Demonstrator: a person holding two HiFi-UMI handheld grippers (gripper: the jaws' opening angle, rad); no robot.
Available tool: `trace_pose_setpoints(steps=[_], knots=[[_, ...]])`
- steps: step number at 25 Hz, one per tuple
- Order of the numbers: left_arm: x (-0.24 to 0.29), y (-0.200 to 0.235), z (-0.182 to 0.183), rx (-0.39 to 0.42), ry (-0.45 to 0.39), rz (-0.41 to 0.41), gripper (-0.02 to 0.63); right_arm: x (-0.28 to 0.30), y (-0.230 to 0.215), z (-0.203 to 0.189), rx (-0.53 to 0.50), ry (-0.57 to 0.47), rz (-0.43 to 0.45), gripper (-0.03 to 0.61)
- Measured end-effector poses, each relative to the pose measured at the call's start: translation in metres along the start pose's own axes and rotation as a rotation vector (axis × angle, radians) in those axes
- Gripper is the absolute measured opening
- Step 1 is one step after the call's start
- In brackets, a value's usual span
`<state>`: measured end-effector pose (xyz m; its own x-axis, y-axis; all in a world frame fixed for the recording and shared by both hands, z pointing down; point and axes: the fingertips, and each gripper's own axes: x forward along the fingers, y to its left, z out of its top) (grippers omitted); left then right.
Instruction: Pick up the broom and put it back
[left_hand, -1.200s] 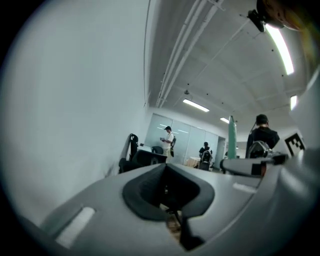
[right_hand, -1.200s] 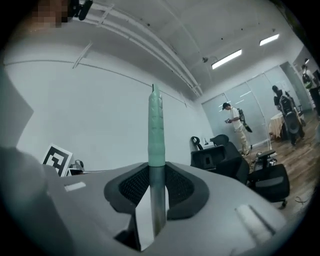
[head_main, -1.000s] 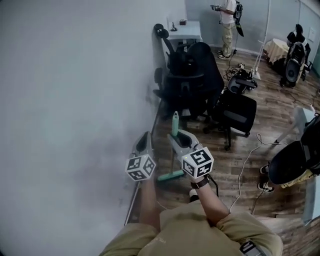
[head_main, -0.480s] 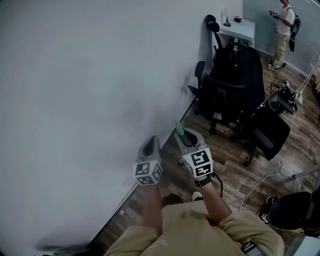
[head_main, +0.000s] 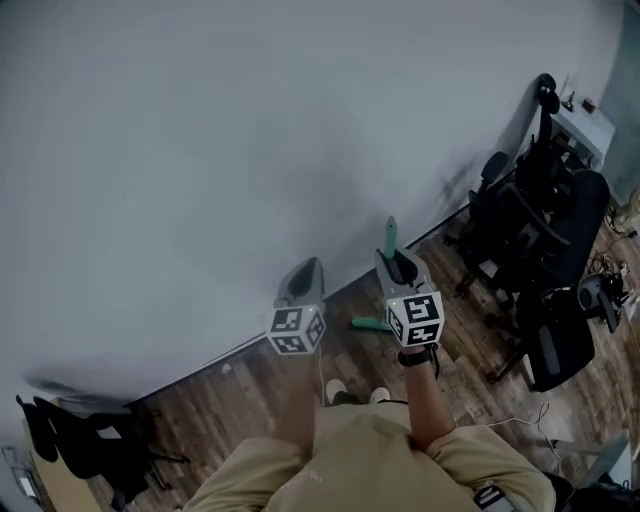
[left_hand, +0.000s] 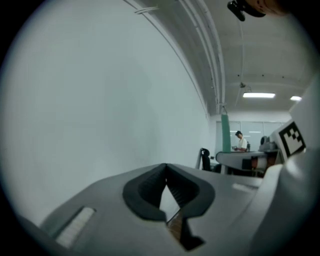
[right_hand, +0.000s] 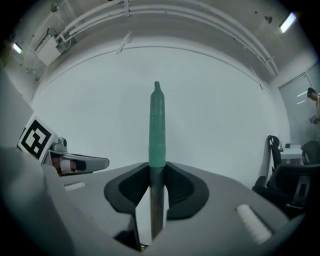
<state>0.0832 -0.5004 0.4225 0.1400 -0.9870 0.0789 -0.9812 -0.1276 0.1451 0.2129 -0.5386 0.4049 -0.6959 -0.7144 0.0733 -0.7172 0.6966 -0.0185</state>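
Above wood floor (head_main: 225, 410) by wall (head_main: 200, 150), right gripper (right_hand: 157, 171) fingers (right_hand: 127, 187) tight on broom (right_hand: 157, 125), left gripper (left_hand: 166, 167) fingers (left_hand: 147, 187) together, empty.

1. The broom (right_hand: 157, 130) has a matt green grip, plastic or rubber by the look; below it the shaft is bare grey metal with a dull sheen.
2. My right gripper (right_hand: 156, 172) is smooth, matt grey plastic; its fingers (right_hand: 131, 187) carry black, finely ribbed rubbery pads.
3. My left gripper (left_hand: 166, 168) has the same matt grey shell and black ribbed pads.
4. The marker cube (head_main: 416, 318) is matt white with black print.
5. The wall (head_main: 200, 150) is smooth, pale and matt, like paint.
6. The floor (head_main: 250, 400) is dark brown wood plank with a slight sheen.
7. The office chairs (head_main: 540, 215) are matt black.
8. My shirt (head_main: 360, 460) is khaki cloth.
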Motion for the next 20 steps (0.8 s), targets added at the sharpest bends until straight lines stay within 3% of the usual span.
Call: trace_pose_setpoints(steps=[6, 11, 15, 20], knots=[[-0.022, 0.081, -0.003, -0.066, -0.007, 0.071, 0.002, 0.067, 0.049, -0.025, -0.002, 0.101, 0.049, 0.087], [-0.030, 0.119, -0.041, -0.117, 0.045, 0.069, 0.002, 0.093, 0.083, -0.059, -0.022, 0.153, 0.065, 0.087], [-0.015, 0.150, -0.073, -0.155, 0.038, 0.149, 0.002, 0.123, 0.097, -0.098, -0.021, 0.209, 0.114, 0.087], [-0.004, 0.198, -0.108, -0.193, 0.038, 0.245, 0.002, 0.174, 0.124, -0.146, -0.064, 0.333, 0.323, 0.087]])
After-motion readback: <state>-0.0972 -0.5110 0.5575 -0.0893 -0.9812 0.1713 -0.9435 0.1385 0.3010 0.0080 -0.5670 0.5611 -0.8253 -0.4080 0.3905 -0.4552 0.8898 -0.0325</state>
